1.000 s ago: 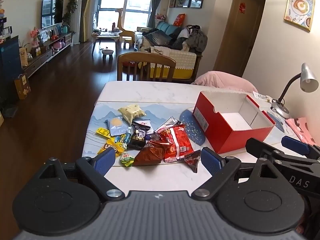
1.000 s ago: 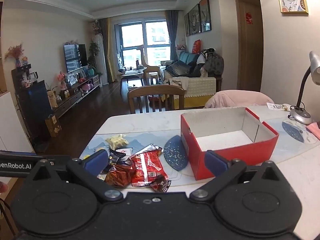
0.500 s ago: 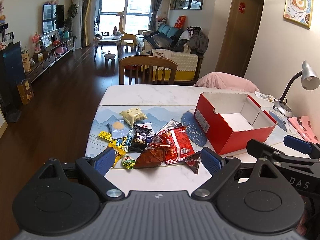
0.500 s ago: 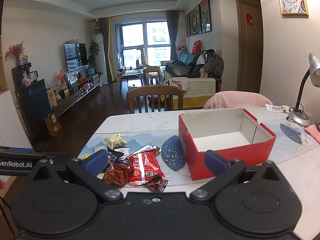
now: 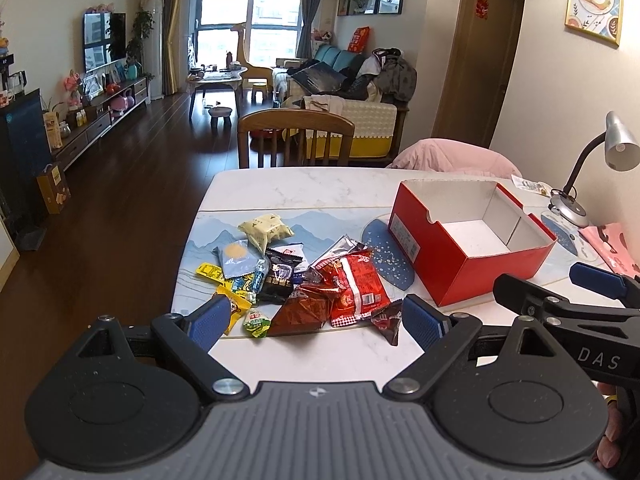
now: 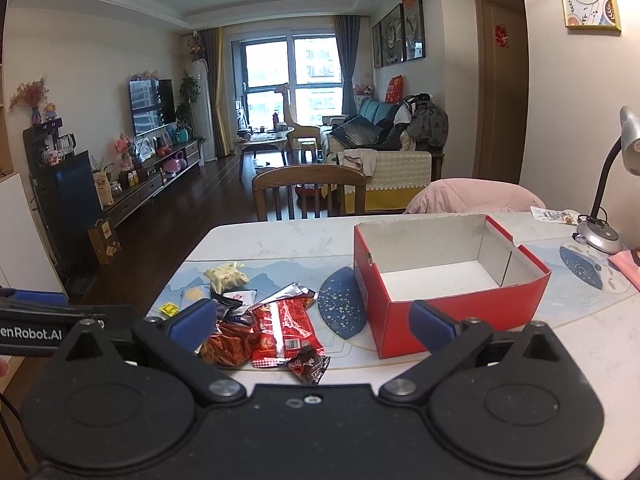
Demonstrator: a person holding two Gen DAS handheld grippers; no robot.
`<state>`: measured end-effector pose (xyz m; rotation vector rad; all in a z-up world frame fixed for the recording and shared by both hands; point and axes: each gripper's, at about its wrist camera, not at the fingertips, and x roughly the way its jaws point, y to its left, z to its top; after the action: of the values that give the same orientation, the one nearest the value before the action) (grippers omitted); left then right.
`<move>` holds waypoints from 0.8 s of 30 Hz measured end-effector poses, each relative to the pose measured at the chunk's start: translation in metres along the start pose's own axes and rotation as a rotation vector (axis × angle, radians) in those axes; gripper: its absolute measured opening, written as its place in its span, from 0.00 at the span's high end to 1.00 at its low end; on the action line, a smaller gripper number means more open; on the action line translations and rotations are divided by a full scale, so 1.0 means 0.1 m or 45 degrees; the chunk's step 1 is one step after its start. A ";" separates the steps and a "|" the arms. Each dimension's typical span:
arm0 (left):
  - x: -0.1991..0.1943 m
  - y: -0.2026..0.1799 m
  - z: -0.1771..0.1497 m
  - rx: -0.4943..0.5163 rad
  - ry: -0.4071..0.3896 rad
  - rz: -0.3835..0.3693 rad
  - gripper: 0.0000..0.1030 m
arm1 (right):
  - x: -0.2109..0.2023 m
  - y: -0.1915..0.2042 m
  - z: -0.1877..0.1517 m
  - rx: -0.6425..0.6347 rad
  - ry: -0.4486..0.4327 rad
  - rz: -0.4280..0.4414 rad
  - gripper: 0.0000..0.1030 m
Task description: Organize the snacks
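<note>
Hovering level over snacks (image 5: 320, 280) | left gripper (image 5: 316, 322), right gripper (image 6: 312, 324) | jaws spread, empty

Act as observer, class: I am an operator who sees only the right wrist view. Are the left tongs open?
Observer: Yes. The left tongs stand open, with nothing held between them.
Operator: Does my own finger hide any snacks?
Observer: A small green candy lies at the pile's near edge.
Operator: Anything else?
Observer: A slim blue-wrapped candy lies beside the black packet.
</note>
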<state>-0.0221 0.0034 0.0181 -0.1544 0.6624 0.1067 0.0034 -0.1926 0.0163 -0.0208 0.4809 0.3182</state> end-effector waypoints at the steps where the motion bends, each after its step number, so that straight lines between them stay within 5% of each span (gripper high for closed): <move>1: 0.00 0.00 0.00 0.001 0.000 0.003 0.10 | 0.00 -0.01 0.00 0.002 -0.005 -0.003 0.00; 24: -0.01 -0.07 0.04 0.019 -0.001 0.012 0.10 | 0.04 -0.03 0.04 -0.015 -0.009 0.017 0.00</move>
<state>-0.0197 -0.0029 0.0231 -0.1369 0.6630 0.1109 0.0093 -0.1939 0.0183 -0.0281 0.4727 0.3341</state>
